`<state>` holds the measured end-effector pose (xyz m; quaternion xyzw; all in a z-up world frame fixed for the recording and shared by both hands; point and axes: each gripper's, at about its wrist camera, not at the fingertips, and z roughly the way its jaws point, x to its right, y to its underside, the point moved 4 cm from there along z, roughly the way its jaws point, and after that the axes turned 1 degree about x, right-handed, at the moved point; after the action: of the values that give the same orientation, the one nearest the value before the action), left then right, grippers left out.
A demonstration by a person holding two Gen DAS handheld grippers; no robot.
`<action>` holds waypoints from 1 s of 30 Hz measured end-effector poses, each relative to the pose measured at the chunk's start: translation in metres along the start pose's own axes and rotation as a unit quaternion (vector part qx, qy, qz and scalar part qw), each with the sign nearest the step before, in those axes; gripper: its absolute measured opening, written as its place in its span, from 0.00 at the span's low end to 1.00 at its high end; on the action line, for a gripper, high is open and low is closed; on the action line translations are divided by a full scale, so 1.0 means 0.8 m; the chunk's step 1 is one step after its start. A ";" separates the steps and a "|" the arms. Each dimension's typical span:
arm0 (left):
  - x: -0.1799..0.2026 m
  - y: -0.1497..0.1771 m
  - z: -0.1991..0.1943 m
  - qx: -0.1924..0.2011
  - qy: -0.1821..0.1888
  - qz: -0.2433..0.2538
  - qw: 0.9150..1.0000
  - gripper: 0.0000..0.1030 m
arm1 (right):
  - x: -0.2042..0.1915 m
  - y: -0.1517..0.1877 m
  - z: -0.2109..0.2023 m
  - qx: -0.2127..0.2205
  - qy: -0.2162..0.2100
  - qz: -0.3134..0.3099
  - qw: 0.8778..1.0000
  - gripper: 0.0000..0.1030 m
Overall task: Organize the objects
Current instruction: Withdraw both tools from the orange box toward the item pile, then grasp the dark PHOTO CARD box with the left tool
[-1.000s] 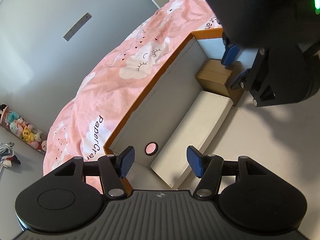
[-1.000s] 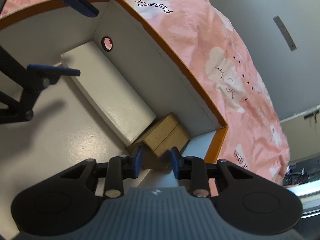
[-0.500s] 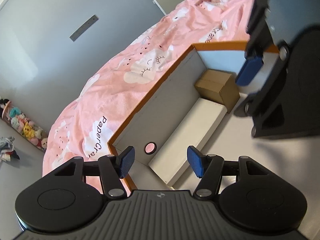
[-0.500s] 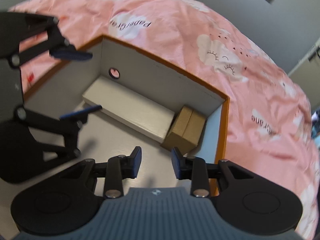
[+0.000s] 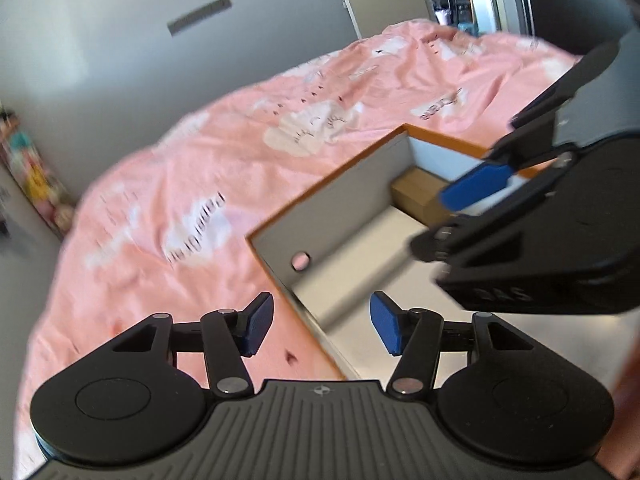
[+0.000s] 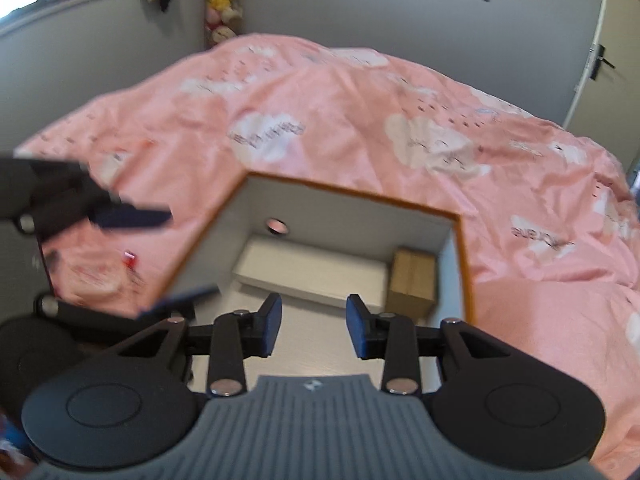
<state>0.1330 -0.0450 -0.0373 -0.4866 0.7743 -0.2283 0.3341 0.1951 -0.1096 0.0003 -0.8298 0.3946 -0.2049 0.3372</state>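
An open box with an orange rim [image 5: 328,180] [image 6: 352,192] and white inner walls lies on a pink duvet. Inside, a long white box [image 5: 360,252] [image 6: 312,272] rests against the far wall, and a small brown carton [image 5: 416,192] [image 6: 414,280] stands at its end in the corner. My left gripper [image 5: 322,328] hovers above the big box's near corner, its jaws closing with nothing between them. My right gripper [image 6: 314,330] hangs over the box's floor, jaws opening and empty. Each gripper shows in the other's view, at the right fingers [image 5: 476,190] and the left fingers [image 6: 132,216].
The pink duvet [image 6: 320,120] with cloud print surrounds the box on all sides. A small red item [image 6: 129,258] lies on it left of the box. Grey walls, a door [image 6: 600,60] and a shelf of plush toys [image 6: 222,4] stand behind the bed.
Both grippers have risen and drawn back from the box, so more of the bed shows. Both views have rolled. The right jaws stand slightly wider, the left slightly narrower.
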 end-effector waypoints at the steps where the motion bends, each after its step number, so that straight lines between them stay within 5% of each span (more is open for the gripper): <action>1: -0.008 0.004 -0.008 -0.007 0.017 -0.018 1.000 0.63 | -0.007 -0.004 -0.004 0.004 -0.012 0.000 1.000 0.36; 5: -0.047 0.025 -0.038 -0.032 0.056 -0.089 0.994 0.59 | -0.040 -0.015 -0.019 0.012 -0.082 0.006 0.997 0.36; 10: -0.079 0.062 -0.067 -0.056 0.062 -0.143 0.986 0.56 | -0.089 -0.013 -0.024 -0.016 -0.162 0.011 0.987 0.34; 17: -0.089 0.110 -0.086 -0.101 0.029 -0.185 0.977 0.55 | -0.144 0.006 -0.026 -0.043 -0.193 -0.035 0.980 0.31; 21: -0.085 0.126 -0.104 -0.104 -0.015 -0.162 0.981 0.55 | -0.159 0.019 -0.030 -0.050 -0.183 -0.067 0.980 0.31; 30: -0.069 0.153 -0.135 -0.101 0.001 -0.080 0.992 0.59 | -0.182 0.038 -0.025 -0.079 -0.196 -0.110 0.971 0.31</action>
<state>-0.0032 0.0599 -0.0314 -0.5781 0.7523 -0.1753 0.2629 0.0791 -0.0158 -0.0184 -0.9160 0.2420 -0.0426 0.3170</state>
